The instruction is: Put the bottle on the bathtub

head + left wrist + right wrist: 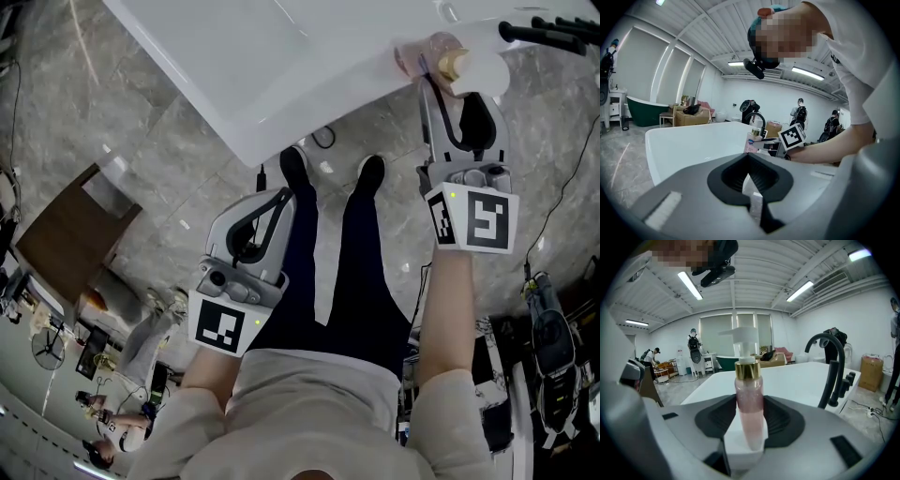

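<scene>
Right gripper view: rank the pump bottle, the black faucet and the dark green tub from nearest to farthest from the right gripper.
1. Pump bottle: centre, held between the jaws.
2. Black faucet: to the right, mid-distance.
3. Dark green tub: far back, just left of the pump.
</scene>
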`<action>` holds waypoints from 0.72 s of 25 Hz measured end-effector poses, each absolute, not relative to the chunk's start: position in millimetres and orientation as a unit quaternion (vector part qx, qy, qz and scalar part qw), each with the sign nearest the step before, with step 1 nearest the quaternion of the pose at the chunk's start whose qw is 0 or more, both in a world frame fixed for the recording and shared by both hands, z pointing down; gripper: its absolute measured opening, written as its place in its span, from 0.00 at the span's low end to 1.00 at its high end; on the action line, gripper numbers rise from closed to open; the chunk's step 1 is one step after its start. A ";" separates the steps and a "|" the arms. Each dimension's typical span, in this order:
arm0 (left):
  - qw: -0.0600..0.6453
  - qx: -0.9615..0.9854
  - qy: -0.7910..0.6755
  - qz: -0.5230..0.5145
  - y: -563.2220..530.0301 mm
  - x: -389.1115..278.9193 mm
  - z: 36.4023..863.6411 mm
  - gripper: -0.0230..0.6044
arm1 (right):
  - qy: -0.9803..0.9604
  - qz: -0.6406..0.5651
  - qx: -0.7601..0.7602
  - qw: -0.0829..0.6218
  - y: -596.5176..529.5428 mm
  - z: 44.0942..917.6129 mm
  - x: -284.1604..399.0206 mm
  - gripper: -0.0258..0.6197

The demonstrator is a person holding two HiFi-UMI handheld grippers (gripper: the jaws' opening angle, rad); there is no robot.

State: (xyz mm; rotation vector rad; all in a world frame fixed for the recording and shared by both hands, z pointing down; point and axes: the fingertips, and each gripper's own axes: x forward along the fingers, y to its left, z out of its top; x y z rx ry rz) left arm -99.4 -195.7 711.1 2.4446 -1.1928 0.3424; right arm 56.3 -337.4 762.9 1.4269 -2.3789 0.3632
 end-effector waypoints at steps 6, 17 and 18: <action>0.198 0.873 -0.428 0.123 -196.5 -100.6 711.5 0.04 | -0.838 0.129 0.503 0.168 -336.6 762.6 56.6 0.32; 0.201 0.871 -0.432 0.120 -193.4 -102.5 710.9 0.04 | -0.832 0.130 0.511 0.170 -335.5 761.9 56.2 0.33; 0.202 0.871 -0.432 0.121 -193.0 -102.3 711.2 0.04 | -0.832 0.130 0.512 0.169 -335.3 762.1 56.7 0.33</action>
